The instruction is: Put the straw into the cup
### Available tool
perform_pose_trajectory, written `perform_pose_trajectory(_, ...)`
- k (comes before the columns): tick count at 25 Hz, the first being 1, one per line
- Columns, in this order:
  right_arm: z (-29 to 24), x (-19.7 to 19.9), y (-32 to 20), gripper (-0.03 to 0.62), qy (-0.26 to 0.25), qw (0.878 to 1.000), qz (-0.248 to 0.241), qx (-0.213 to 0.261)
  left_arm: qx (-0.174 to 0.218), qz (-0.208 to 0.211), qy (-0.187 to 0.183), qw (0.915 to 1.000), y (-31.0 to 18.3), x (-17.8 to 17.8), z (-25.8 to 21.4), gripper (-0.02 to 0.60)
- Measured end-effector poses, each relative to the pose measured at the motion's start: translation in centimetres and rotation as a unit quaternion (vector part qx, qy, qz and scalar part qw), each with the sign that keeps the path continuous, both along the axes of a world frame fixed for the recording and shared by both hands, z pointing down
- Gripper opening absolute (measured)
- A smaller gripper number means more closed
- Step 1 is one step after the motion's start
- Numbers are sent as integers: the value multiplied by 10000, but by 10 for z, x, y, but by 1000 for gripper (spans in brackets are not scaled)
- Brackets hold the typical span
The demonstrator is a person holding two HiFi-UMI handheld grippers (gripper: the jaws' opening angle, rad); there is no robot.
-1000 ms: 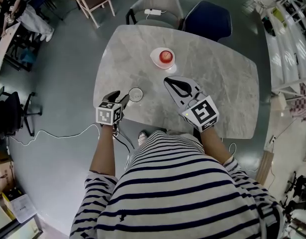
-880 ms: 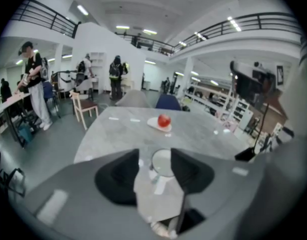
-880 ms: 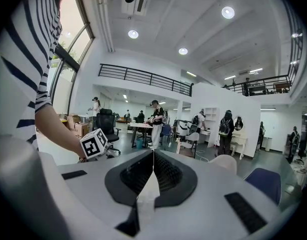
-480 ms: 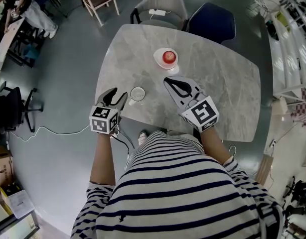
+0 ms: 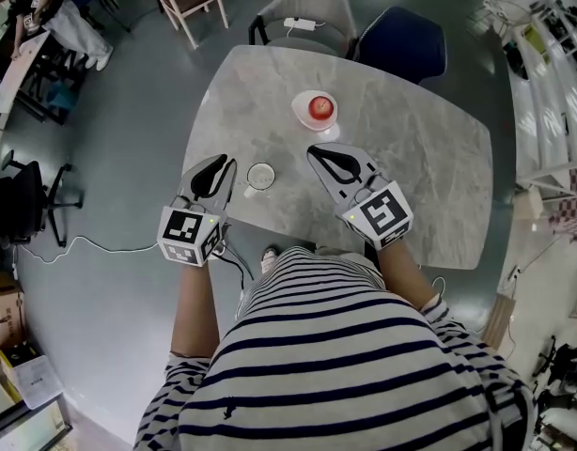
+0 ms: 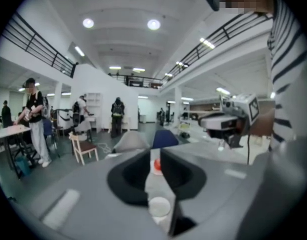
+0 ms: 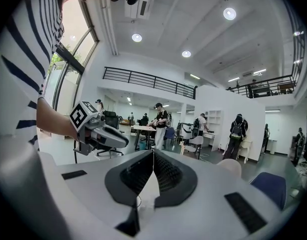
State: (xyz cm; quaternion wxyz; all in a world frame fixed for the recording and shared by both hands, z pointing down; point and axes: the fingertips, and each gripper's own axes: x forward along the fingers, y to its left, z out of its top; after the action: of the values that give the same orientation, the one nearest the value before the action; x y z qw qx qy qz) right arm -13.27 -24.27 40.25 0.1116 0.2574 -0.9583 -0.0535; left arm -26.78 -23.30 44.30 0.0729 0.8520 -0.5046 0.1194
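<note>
A clear cup (image 5: 260,175) stands upright on the marble table (image 5: 411,148), near its front edge. My left gripper (image 5: 225,165) hovers just left of the cup, raised off the table. Its jaws are closing to a narrow gap with nothing between them. Through that gap in the left gripper view (image 6: 153,156) I see the cup (image 6: 159,207) below. My right gripper (image 5: 317,150) hangs right of the cup with its tips together; in the right gripper view (image 7: 153,153) nothing shows between them. No straw is visible in any view.
A red round thing (image 5: 318,107) sits on a white dish (image 5: 302,116) toward the far side of the table. A grey chair (image 5: 303,3) and a blue chair (image 5: 401,36) stand behind it. A cable (image 5: 110,252) lies on the floor at left.
My left gripper has risen from beside the cup and its jaws have narrowed from wide open. The right gripper has stayed put.
</note>
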Motion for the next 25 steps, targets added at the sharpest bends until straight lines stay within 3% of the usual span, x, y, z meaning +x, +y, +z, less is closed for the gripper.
perform_pose_trajectory(6,0,-3,1,6,-34,10000,-58,39,475,62,176,9987,3,7,-30,10)
perform_pose_trajectory(14,-5,-12,8,6,-21,9997,-209,81,909,180,378,9950,14,16,-57,6)
perform_pose_trajectory(25,-7,-16,14,6,52,9993,-327,153,1026,313,440,9933,22,27,-64,6)
